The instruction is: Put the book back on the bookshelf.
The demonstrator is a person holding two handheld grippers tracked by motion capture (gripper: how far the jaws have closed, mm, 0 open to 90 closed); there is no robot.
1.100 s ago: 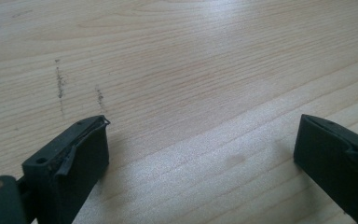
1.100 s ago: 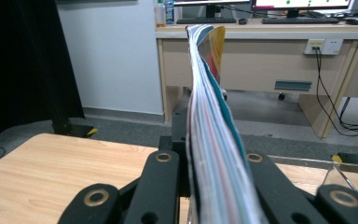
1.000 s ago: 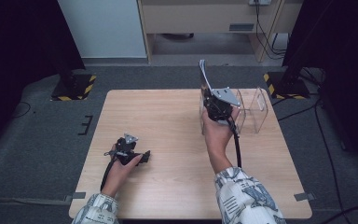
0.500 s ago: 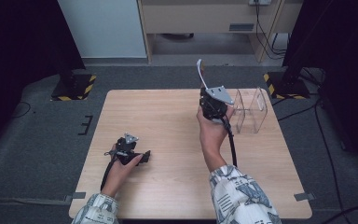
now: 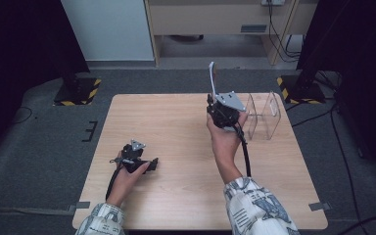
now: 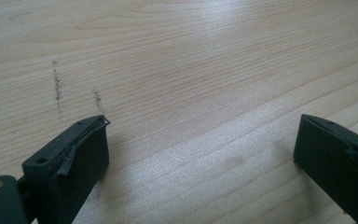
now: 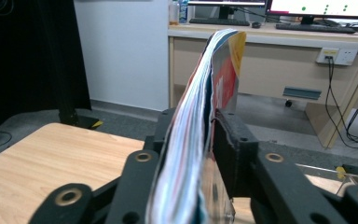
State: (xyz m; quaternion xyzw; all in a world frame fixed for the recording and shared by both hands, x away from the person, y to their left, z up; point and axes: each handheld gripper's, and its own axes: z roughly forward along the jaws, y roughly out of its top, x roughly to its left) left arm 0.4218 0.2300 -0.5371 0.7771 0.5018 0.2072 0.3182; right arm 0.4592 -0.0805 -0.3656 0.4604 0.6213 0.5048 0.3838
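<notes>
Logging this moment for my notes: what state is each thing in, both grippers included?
Thin colourful booklet: upright, edge-on between the right gripper's jaws, above the table.
Right gripper: raised; jaws have just been opening, booklet between them.
Left gripper: open, nothing between its jaws, low over the wooden table.
Clear plastic rack: standing, empty.

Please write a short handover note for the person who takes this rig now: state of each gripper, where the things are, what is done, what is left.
Right gripper: raised above the table, a thin booklet standing on edge between its jaws, which have just been opening; the grip may be loosening.
Left gripper: open, holding nothing, resting low on the table.
Clear acrylic rack: at the right gripper's side, no booklet in it.
Done: booklet lifted.
Left: probably set it into the rack.
</notes>
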